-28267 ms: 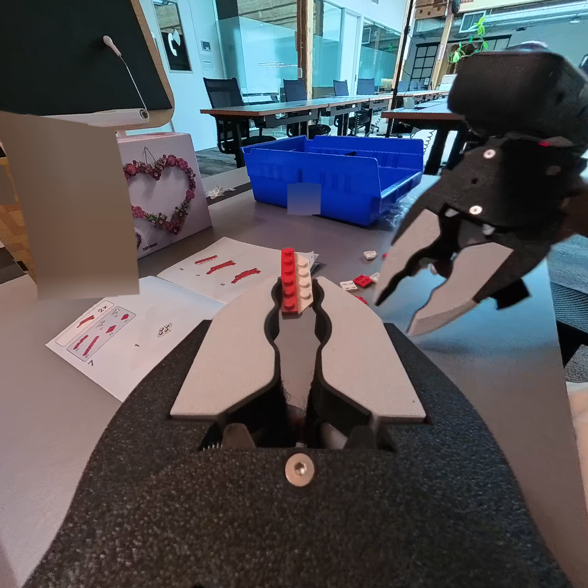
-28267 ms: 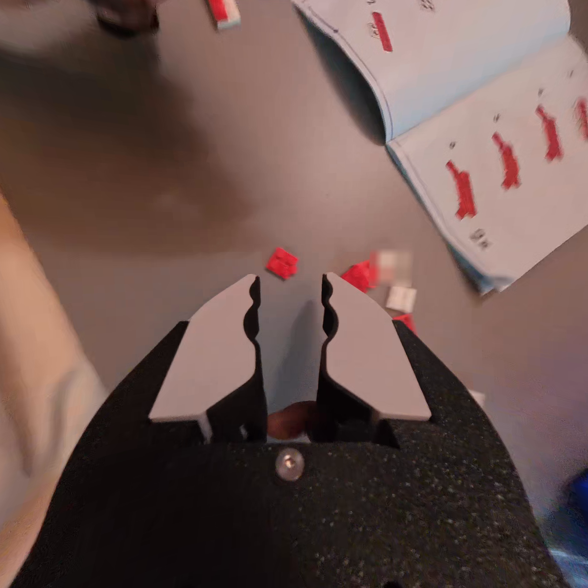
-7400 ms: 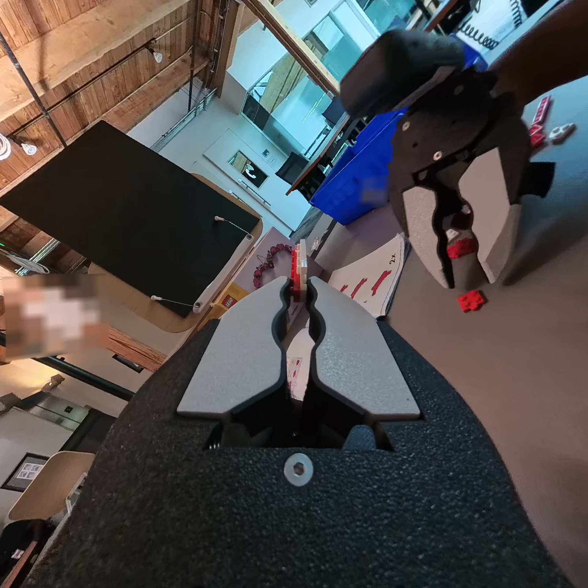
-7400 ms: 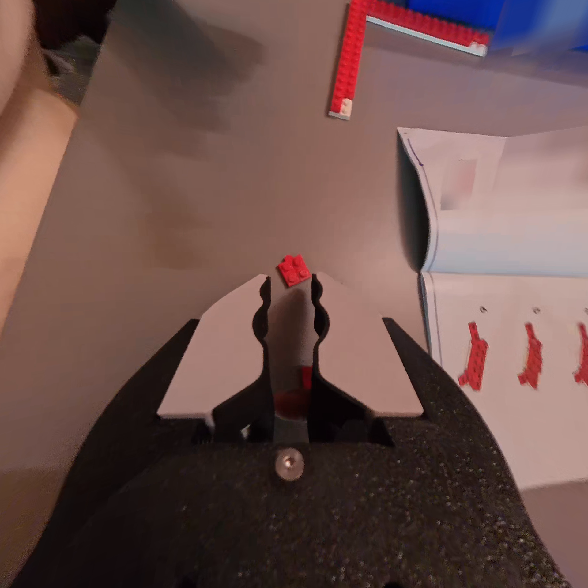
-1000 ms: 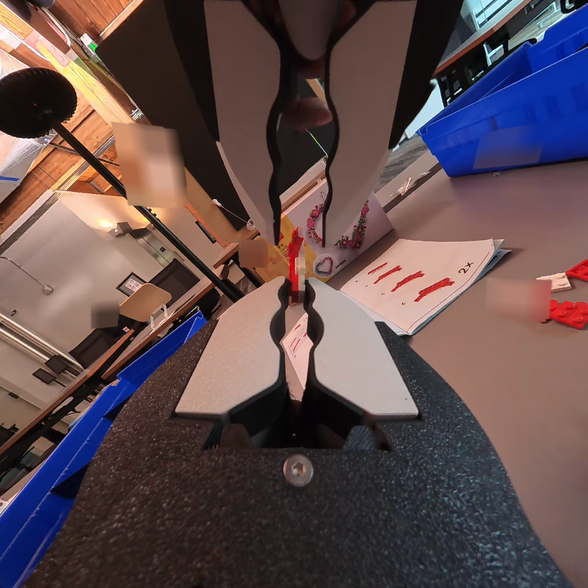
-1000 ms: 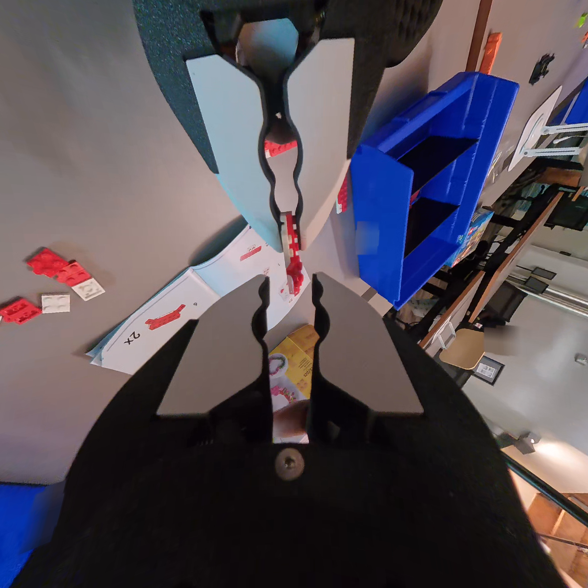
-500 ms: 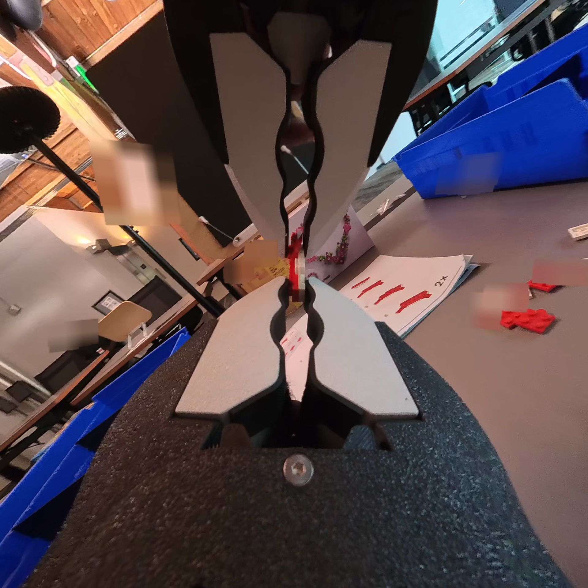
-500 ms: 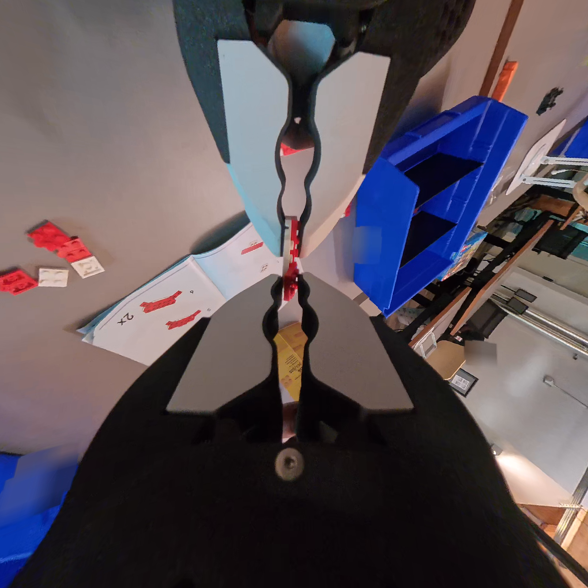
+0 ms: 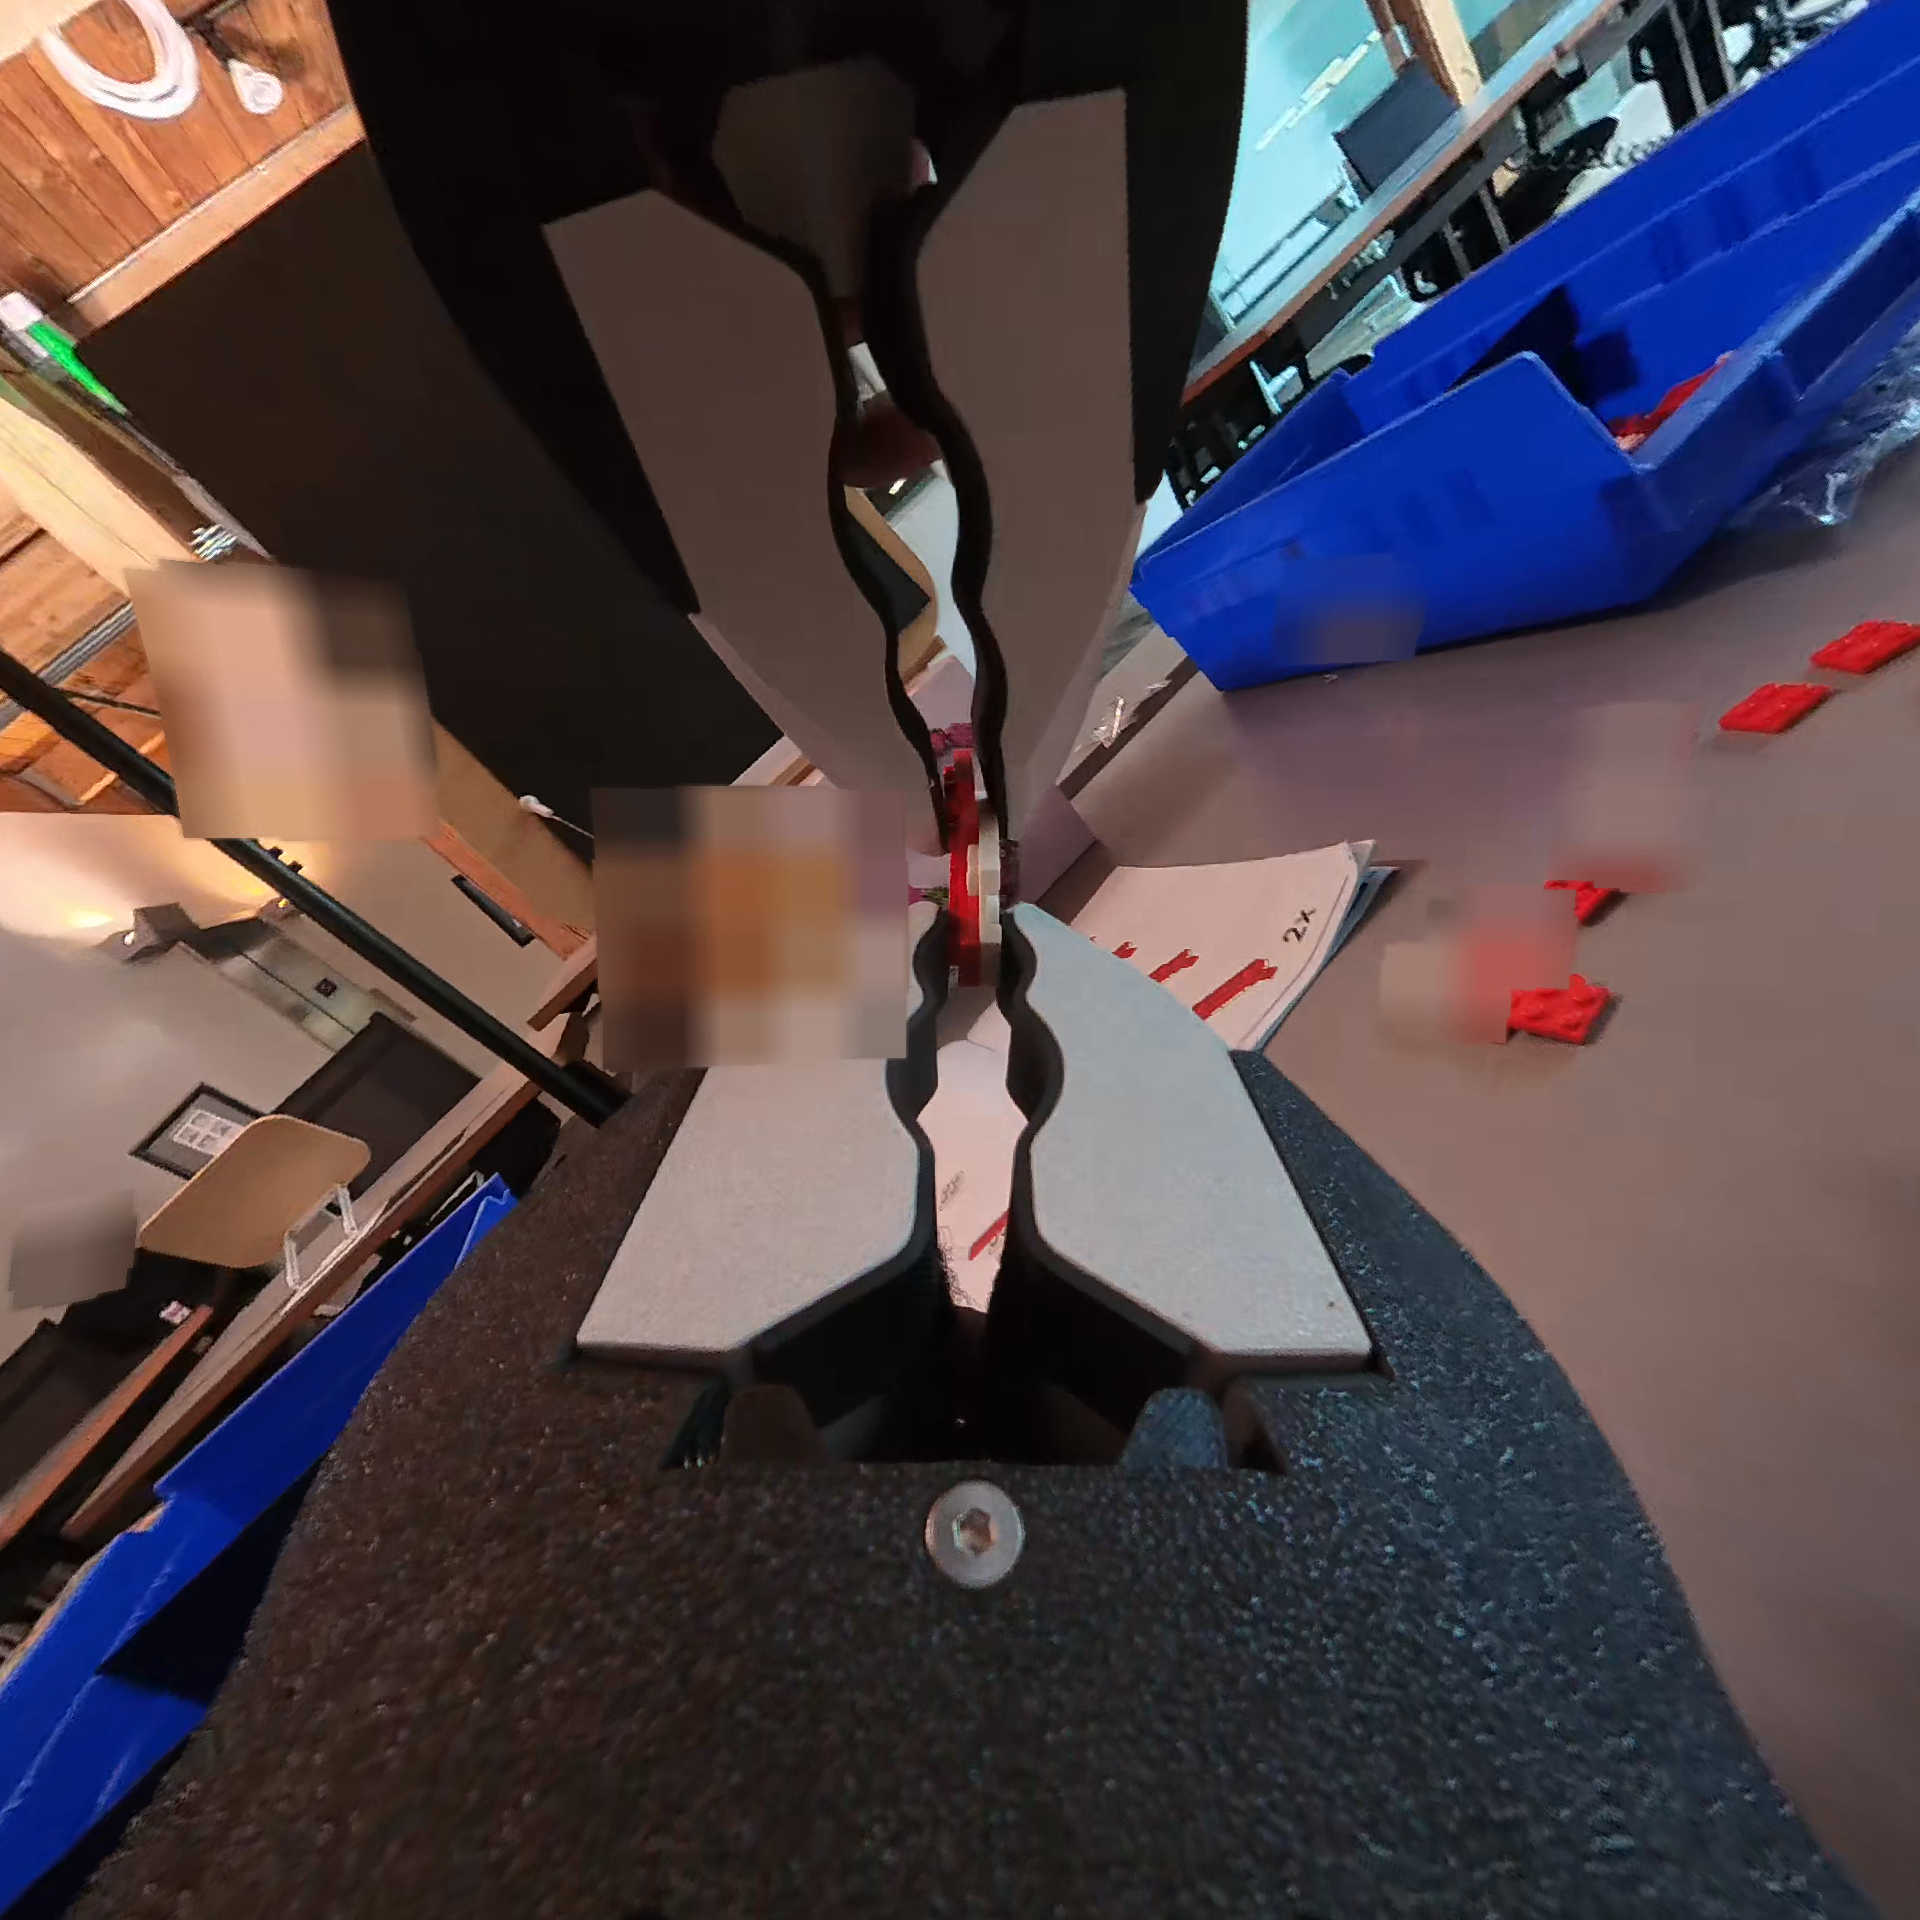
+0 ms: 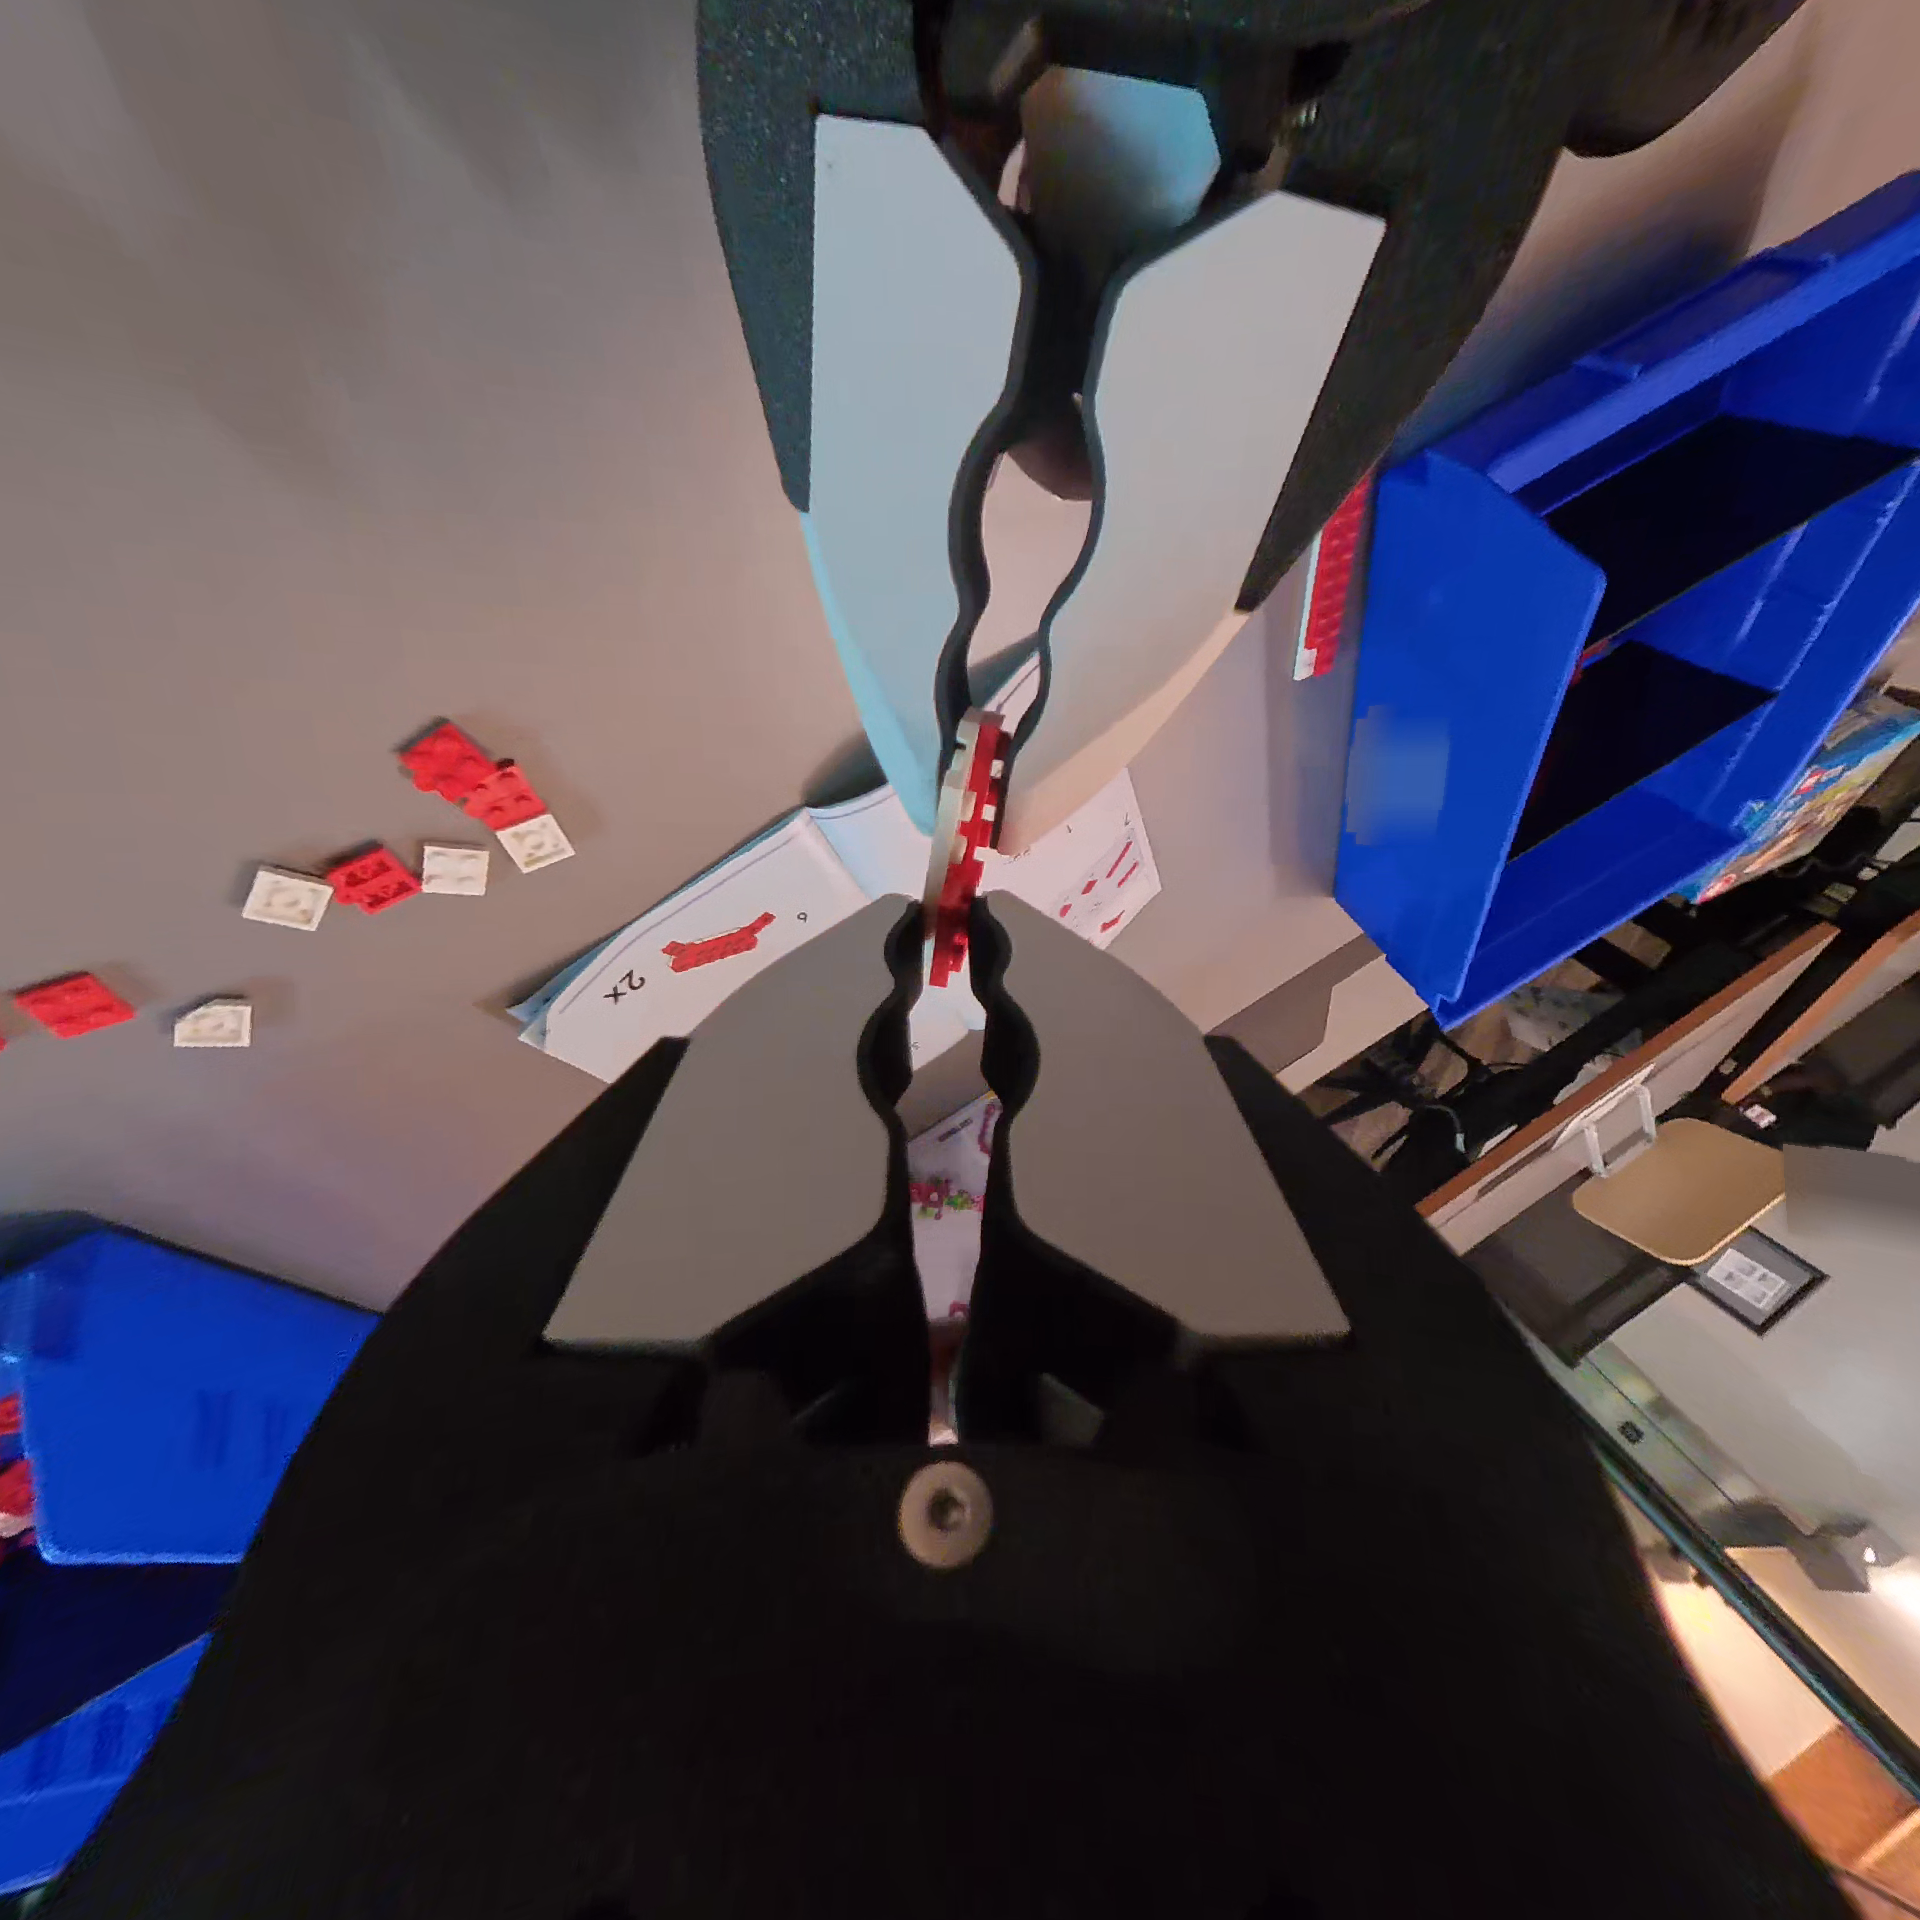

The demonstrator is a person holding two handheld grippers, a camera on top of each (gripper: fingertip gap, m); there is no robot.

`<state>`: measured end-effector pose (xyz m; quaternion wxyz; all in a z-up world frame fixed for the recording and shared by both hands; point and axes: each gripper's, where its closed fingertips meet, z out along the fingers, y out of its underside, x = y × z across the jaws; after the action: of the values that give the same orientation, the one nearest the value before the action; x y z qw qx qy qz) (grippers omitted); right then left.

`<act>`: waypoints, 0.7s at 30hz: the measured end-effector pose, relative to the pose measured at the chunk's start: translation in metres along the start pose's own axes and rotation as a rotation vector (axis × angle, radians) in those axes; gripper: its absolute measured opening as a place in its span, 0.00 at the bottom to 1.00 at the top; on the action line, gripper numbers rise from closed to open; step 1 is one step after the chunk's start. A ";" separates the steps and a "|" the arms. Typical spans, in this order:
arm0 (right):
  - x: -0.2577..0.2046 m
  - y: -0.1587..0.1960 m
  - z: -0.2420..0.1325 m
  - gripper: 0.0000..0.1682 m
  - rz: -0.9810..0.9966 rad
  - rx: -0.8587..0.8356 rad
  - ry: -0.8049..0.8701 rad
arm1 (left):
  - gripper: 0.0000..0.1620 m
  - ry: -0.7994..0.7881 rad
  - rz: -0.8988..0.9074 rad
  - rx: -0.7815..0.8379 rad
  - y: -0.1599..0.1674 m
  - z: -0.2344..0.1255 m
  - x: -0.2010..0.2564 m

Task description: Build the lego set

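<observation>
Grey table spread beneath and behind both tools. Blue bin off to the right of the right tool in its own view, with dark compartments; same blue bin beyond and right of the left tool, a few red pieces inside. Open instruction booklet flat on the table just behind the meeting fingertips, seen also right of the left tool. Left tool clamped on the lower end of the red-and-white lego assembly, held in the air edge-on. Right tool facing it tip to tip, pinched onto the opposite, red end of the same lego assembly. Both held well above the table. Loose red and white plates scattered on the table left of the right tool; more loose red plates to the right of the left tool, near the booklet.
</observation>
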<state>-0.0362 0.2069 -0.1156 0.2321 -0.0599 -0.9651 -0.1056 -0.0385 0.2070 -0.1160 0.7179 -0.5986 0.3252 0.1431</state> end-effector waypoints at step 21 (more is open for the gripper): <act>-0.005 -0.004 -0.037 0.16 0.353 0.005 0.727 | 0.05 -0.136 0.239 0.224 -0.034 -0.013 -0.003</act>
<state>-0.0165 0.1940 -0.0864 0.5729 -0.1831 -0.7953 -0.0760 -0.0248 0.1868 -0.0892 0.7783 -0.4610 0.3585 0.2305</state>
